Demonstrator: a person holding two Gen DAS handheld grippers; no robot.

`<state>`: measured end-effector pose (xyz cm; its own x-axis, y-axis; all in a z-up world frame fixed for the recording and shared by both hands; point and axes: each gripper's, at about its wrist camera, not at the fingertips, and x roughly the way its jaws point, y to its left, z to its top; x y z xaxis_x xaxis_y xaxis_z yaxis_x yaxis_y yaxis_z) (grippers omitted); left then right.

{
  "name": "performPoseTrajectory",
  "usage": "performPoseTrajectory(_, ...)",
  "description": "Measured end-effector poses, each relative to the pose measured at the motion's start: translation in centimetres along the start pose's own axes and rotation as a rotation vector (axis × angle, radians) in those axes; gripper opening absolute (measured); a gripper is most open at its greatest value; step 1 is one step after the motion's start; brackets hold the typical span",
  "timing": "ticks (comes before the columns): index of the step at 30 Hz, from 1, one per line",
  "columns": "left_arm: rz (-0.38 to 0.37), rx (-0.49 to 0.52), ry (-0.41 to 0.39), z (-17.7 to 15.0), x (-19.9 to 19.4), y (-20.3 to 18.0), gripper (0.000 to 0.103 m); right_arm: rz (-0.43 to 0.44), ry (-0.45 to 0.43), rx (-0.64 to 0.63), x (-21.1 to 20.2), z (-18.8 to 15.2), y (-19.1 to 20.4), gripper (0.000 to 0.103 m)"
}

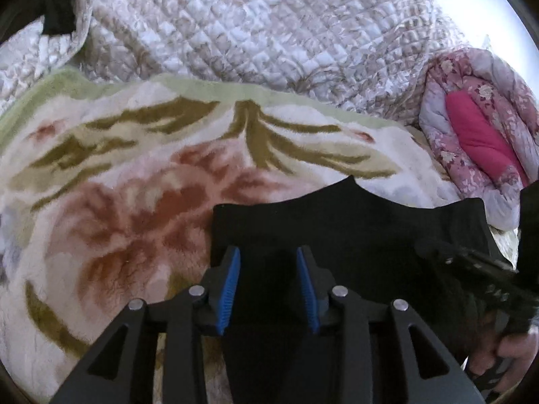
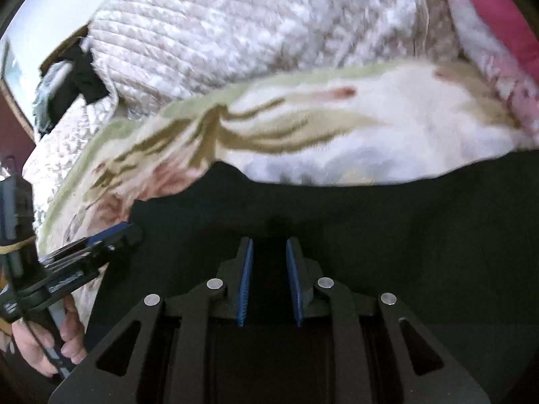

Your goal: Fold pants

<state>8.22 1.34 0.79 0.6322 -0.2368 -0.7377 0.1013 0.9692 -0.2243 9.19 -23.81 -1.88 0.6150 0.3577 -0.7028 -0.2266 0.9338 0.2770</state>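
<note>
Black pants (image 1: 353, 222) lie flat on a fluffy floral blanket (image 1: 134, 185), with a wavy far edge. My left gripper (image 1: 268, 252) is over their left part, its blue pads apart with black cloth lying in the gap, and it stands open. The right wrist view shows it at the pants' left edge (image 2: 114, 235). My right gripper (image 2: 268, 242) sits over the pants (image 2: 370, 208), its pads close together on the black cloth between them. From the left wrist view it appears at the pants' right side (image 1: 471, 262).
Behind the blanket (image 2: 337, 128) a white quilted cover (image 1: 252, 27) is heaped up. A pink floral duvet (image 1: 478, 134) is bundled at the right. A dark item (image 1: 57, 10) lies on the quilt at the far left. A person's hand (image 2: 43, 346) holds the left gripper's handle.
</note>
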Motion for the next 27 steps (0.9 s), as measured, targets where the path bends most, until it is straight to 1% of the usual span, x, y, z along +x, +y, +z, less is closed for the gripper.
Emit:
performPoseTrajectory(2,-0.017,0.007,-0.003,-0.7,-1.1,-0.3,0.037,0.026,-0.013,-0.017,-1.1,-0.6,0.2,0.020)
performPoseTrajectory(4,-0.038,0.011,-0.009,-1.9,-2.4,-0.7,0.037,0.043,-0.002,-0.043,-2.0,-2.0,0.6,0.020)
performPoseTrajectory(6,-0.033,0.036,-0.008,-3.2,-3.4,-1.3,0.037,0.046,0.013,-0.075,-2.4,-3.3,1.1,0.020)
performPoseTrajectory(9,-0.030,0.057,0.011,-5.3,-4.3,-2.0,0.037,0.039,0.019,-0.120,-3.1,-5.8,2.1,0.020)
performPoseTrajectory(11,-0.032,0.069,0.028,-7.0,-4.7,-2.4,0.038,0.020,0.030,-0.159,-3.1,-7.0,2.7,0.025)
performPoseTrajectory(13,-0.010,0.118,0.005,-8.1,-5.0,-3.1,0.041,-0.017,0.019,-0.221,-2.9,-7.7,3.4,0.026)
performPoseTrajectory(15,0.018,0.162,-0.003,-8.3,-5.1,-3.8,0.042,-0.040,0.013,-0.236,-3.0,-7.6,3.7,0.026)
performPoseTrajectory(17,0.020,0.155,-0.001,-8.1,-5.0,-3.8,0.043,-0.037,0.008,-0.201,-3.1,-7.2,3.3,0.026)
performPoseTrajectory(19,0.020,0.138,0.004,-7.8,-4.9,-3.6,0.043,-0.013,0.006,-0.168,-3.4,-6.8,2.9,0.026)
performPoseTrajectory(21,0.035,0.138,0.001,-7.6,-5.0,-3.7,0.043,-0.004,-0.011,-0.193,-3.7,-6.8,3.4,0.026)
performPoseTrajectory(23,0.047,0.139,-0.002,-7.5,-5.1,-3.8,0.043,-0.013,0.008,-0.230,-3.3,-7.1,3.9,0.026)
performPoseTrajectory(24,0.053,0.138,-0.003,-7.4,-5.0,-3.7,0.043,-0.042,0.031,-0.249,-2.7,-7.3,4.1,0.026)
performPoseTrajectory(27,0.062,0.132,-0.010,-7.2,-5.2,-3.6,0.043,-0.048,0.011,-0.240,-3.1,-7.0,4.0,0.026)
